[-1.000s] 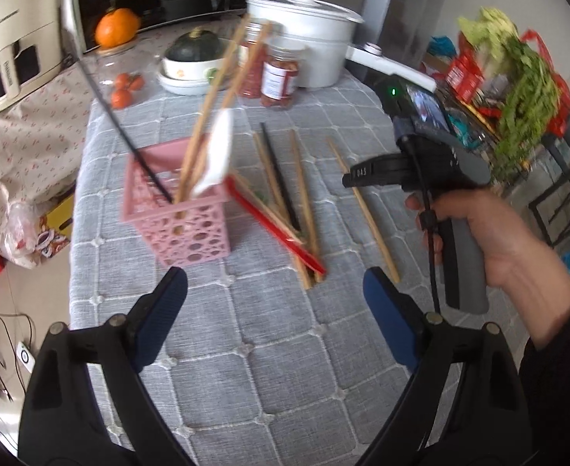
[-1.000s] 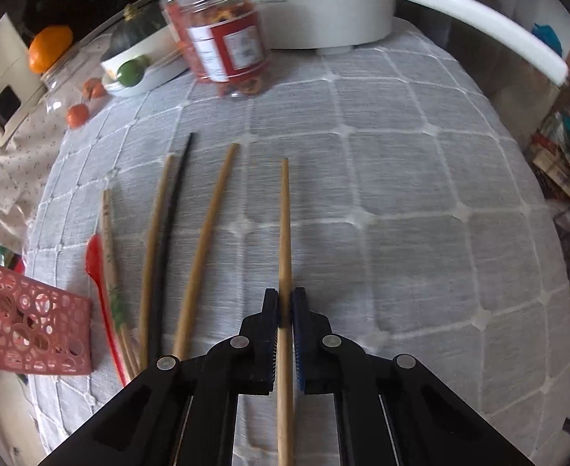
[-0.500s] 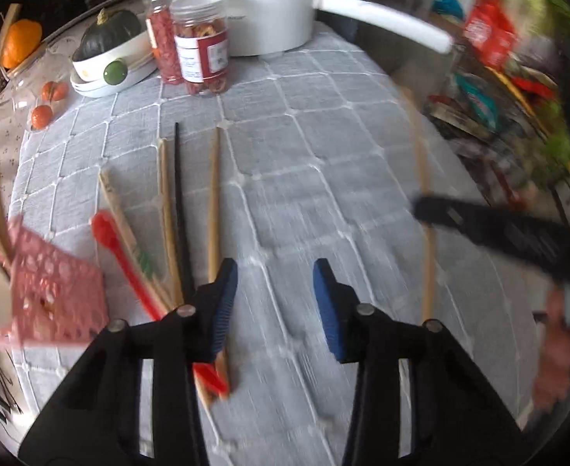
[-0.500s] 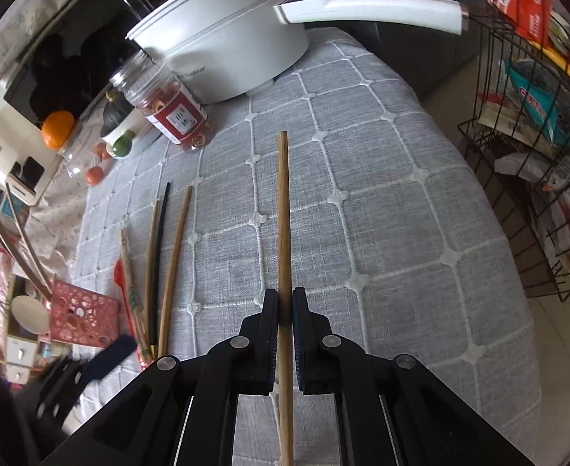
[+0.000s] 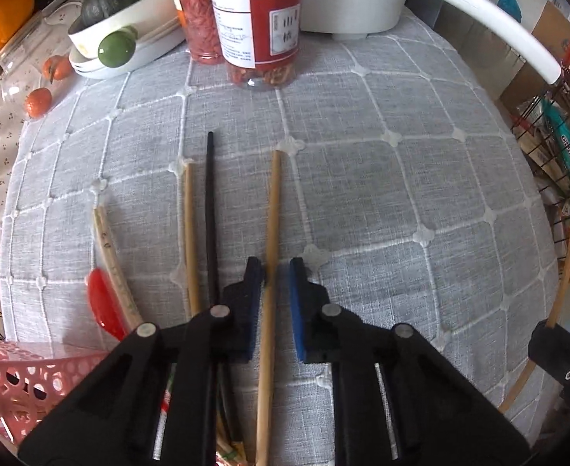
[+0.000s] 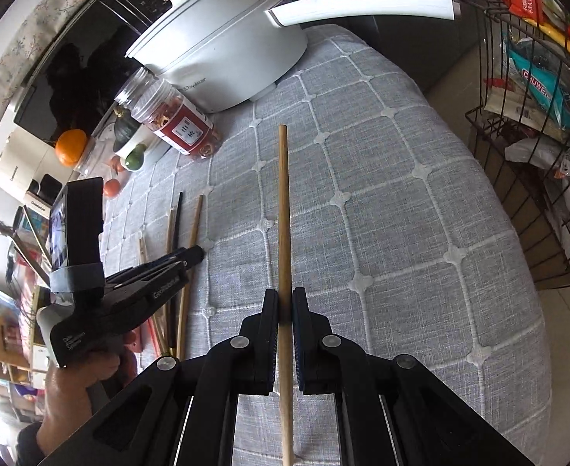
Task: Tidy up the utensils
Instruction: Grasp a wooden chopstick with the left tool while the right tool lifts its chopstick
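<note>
Since half a second ago the left gripper (image 5: 272,272) has come lower and forward over the cloth, and its jaws now stand on both sides of a bamboo chopstick (image 5: 272,233); before, they were wider and this stick lay at their left. The jaws are a little apart. The left pad seems to touch the stick, while a gap shows at the right pad, so the stick is not clamped. It lies flat on the grey tablecloth (image 5: 382,194) and points toward 12 o'clock from the gripper.

Near, at 9 o'clock, lie a black chopstick (image 5: 210,202) and just beside it a second bamboo stick (image 5: 189,233). Further to 9 o'clock are a printed pale stick (image 5: 108,248) and a red spoon (image 5: 102,305). The pink basket (image 5: 28,380) is at 8 o'clock, at the table's left edge.

The right gripper (image 6: 283,303) is clenched on a long wooden chopstick (image 6: 283,213) and holds it above the cloth, pointing to 12 o'clock. Only the right wrist view shows this grip clearly; the left view shows that stick as a curved line at its far right. The right view also shows the left gripper (image 6: 197,251) from the side, low over the group of sticks at 9 o'clock.

Far, at 12 o'clock, stand a snack jar (image 5: 255,19) and the white pot (image 6: 222,46). The cloth between sticks and jar is bare. The table's right edge is at 3 o'clock, with a wire rack (image 6: 537,155) beyond it.
</note>
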Tool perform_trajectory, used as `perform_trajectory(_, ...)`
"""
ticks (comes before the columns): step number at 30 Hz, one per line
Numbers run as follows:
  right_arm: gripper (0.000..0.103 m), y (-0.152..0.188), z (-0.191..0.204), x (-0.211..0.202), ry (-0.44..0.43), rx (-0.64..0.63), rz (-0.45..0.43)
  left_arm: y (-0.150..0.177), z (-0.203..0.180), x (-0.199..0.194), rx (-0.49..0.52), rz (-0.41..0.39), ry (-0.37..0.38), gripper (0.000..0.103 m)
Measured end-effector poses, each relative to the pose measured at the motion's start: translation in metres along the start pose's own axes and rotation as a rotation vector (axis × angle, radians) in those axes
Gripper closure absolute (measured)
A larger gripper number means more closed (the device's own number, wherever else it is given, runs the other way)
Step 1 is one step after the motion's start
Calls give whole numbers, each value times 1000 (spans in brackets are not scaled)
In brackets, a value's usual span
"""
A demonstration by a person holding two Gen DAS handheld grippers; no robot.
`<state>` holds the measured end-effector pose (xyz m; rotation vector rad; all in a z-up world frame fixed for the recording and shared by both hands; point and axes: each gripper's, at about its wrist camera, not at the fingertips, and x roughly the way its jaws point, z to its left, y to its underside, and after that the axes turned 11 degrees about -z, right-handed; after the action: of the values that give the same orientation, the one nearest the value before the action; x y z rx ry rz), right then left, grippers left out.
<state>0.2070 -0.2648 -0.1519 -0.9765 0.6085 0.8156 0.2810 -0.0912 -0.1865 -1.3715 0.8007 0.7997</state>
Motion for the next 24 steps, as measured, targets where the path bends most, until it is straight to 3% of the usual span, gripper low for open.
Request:
perform_trajectory(4, 96, 1, 1, 0, 7, -4, -1, 8, -6, -8, 12, -1, 22, 96)
perform_trajectory(9, 96, 2, 4, -11, 17, -22, -30, 31, -19, -56, 74, -86, 80, 96)
perform_trajectory(17, 96, 14, 28, -46, 24, -84, -105, 66, -17, -157, 154, -281, 200, 96)
perform_trajectory(24, 96, 28, 71, -85, 8, -184, -211, 86, 22, -232, 142, -477, 263, 96)
